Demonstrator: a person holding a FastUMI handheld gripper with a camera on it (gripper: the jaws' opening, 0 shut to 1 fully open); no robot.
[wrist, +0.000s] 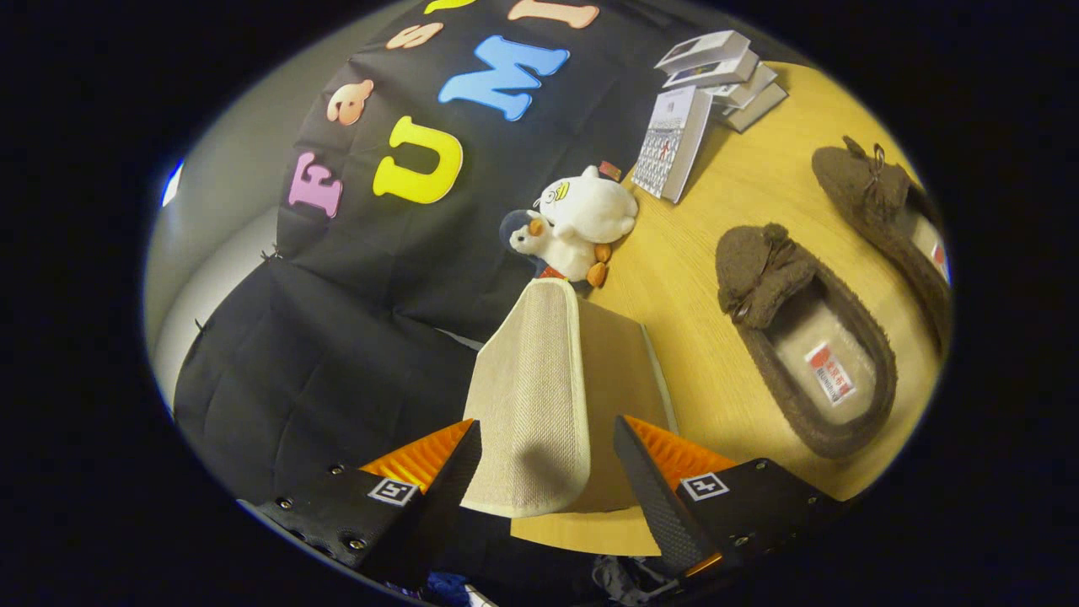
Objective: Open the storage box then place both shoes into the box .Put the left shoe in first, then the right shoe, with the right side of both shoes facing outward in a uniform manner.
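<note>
Storage box [539, 396], a beige woven-fabric container, stands on the wooden table [725, 202] right between the gripper [548, 468] fingers, its flap or lid panel rising between them; the fingers sit spread on either side and I cannot tell whether both press on the fabric. It looks light, with stiffened panels under soft cloth, so the flap's edge seems the place to pinch. Beyond the fingers and to their right lie the two shoes: the nearer brown slipper [801, 337] and the farther slipper [885, 211], fuzzy, soft and light, likely best taken by the heel rim. A plush toy [577, 223] rests behind the box, beside a calendar [674, 143] and stacked boxes [725, 72].
</note>
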